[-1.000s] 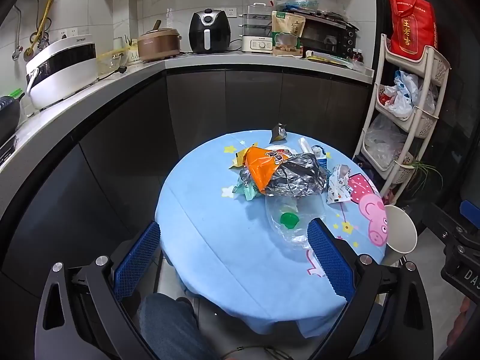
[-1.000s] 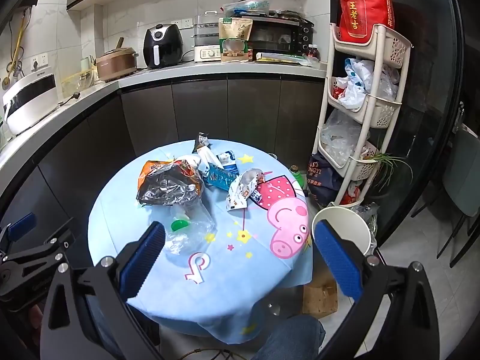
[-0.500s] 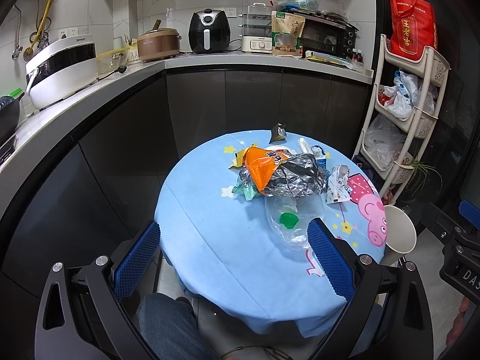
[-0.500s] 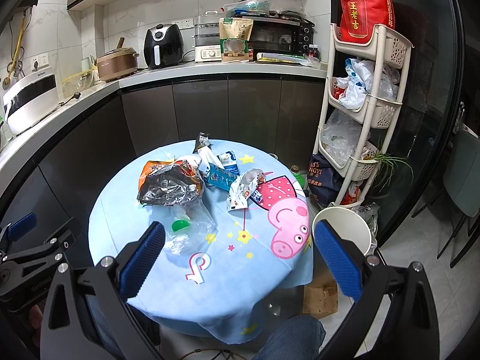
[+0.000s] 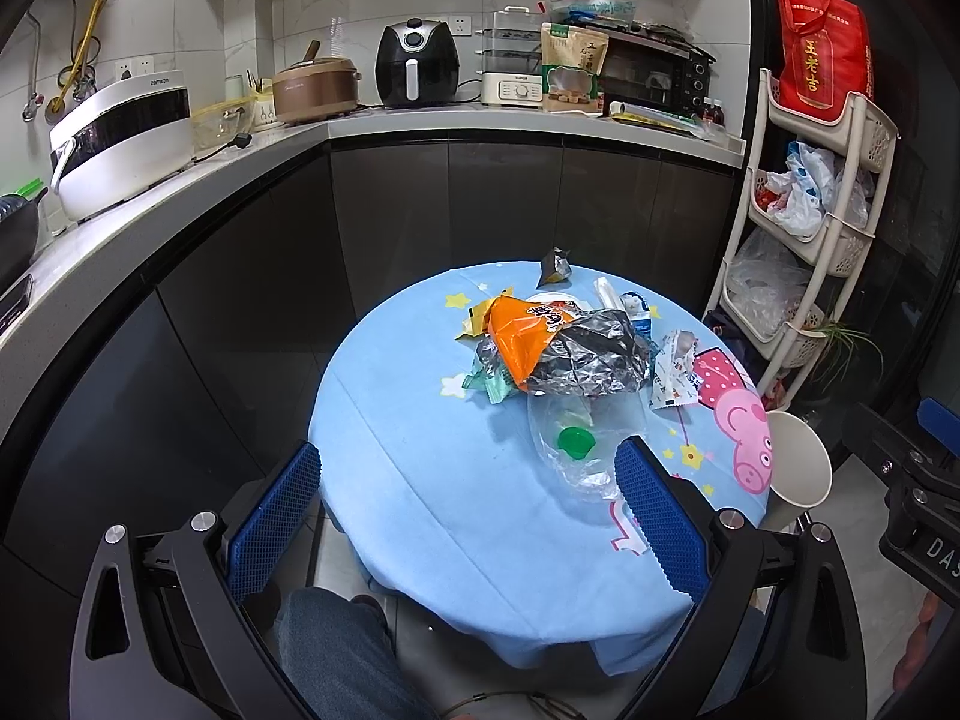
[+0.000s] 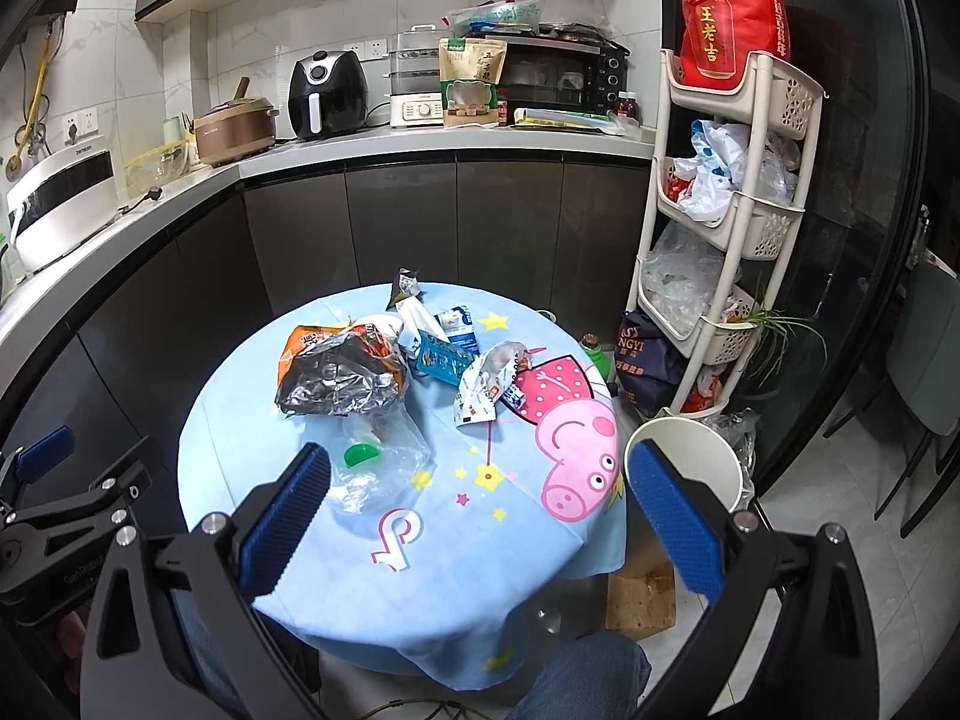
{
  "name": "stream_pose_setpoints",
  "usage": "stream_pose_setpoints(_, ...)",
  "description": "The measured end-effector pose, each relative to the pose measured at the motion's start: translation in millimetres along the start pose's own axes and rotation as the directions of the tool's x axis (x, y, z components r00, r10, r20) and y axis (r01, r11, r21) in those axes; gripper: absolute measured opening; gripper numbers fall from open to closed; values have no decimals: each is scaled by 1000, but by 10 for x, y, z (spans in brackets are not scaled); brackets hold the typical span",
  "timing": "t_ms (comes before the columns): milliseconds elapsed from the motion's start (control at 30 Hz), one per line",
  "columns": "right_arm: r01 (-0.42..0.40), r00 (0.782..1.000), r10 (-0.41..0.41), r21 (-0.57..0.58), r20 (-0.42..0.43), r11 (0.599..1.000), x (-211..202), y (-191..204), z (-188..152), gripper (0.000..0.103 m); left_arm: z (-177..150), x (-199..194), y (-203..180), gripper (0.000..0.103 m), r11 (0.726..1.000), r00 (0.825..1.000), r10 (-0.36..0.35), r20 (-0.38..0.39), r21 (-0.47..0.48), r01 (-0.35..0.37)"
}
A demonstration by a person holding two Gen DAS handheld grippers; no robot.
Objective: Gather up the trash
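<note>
The trash is lying in a loose heap on the round table (image 6: 456, 546), ahead of both sets of fingers and touched by neither: a foil bag (image 6: 339, 375) with an orange face is sitting on top toward the far side, a clear wrapper (image 6: 384, 462) with a green cap (image 6: 362, 453) in it is spreading out nearest to us, and a white sachet (image 6: 480, 390), a blue packet (image 6: 441, 357) and a small folded foil scrap (image 6: 407, 285) are trailing off to the right and beyond. We are holding the right gripper (image 6: 477, 516) back from the table with its blue pads spread wide, the left pad just short of the clear wrapper, so we judge that piece the easiest first grab. We are also holding the left gripper (image 5: 468, 516) wide and empty, the same wrapper lying just ahead of its right pad (image 5: 657, 516). The white bin (image 6: 684, 468) is standing on the floor just beside the table, behind the right gripper's right pad (image 6: 672, 522), likely put there so each piece needs only a short carry over the edge. Nothing is collected yet. The thin wrapper will probably crumple and slip, so we are expecting to pinch it low against the cloth.
</note>
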State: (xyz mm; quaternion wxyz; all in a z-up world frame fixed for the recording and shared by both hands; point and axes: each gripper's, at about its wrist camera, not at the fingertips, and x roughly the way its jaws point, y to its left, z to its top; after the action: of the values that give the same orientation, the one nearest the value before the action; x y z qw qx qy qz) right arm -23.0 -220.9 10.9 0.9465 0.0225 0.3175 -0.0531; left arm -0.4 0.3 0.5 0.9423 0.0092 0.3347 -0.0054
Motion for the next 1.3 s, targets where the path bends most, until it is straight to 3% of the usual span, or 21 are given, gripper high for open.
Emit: stream_pose_setpoints(1300,-1,1000,1,1,0,1000,3,6,1,100,63,-61,-129,95,1000,1000,1,-1,1,-1)
